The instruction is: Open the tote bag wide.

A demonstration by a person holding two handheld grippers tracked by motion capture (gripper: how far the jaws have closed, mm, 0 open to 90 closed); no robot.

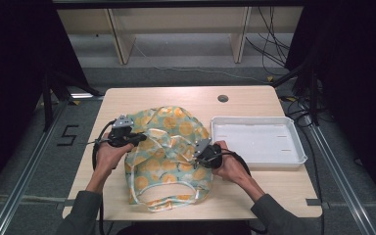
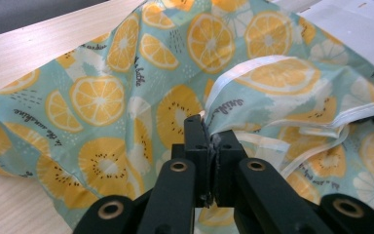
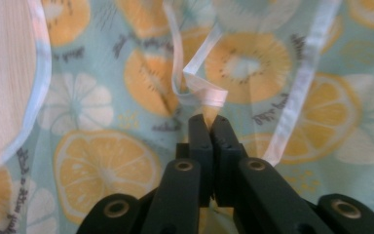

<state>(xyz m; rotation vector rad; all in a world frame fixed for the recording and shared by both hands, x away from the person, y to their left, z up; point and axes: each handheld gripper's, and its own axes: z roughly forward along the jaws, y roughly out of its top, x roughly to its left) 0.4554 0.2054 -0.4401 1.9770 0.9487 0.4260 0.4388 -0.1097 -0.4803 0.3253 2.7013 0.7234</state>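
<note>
Left jaws: my left gripper (image 2: 208, 127) has its jaws pressed together on a white-edged fold of the fruit-print bag (image 2: 126, 78), which rises from between the tips.
Right jaws: my right gripper (image 3: 208, 123) has them closed tight too; a loop of white strap (image 3: 195, 92) sits right at the tips, and I cannot tell whether cloth is actually caught.
Bag: it lies crumpled on the wooden table (image 1: 127, 100), between my two grippers, its looped handle toward my edge and its right side close beside the white tray (image 1: 293, 147).
Risk, left: the pinch is only on a thin hem, so a sharp pull could slip it free and drop the fold.
Risk, right: if I hold nothing there, lifting would raise one side alone and bunch the bag further.
Risk, strap: loose straps could snag on a jaw or drag against the tray wall.
Tray: nothing in it that I can see.
Bag contents: hidden by the folds.
</note>
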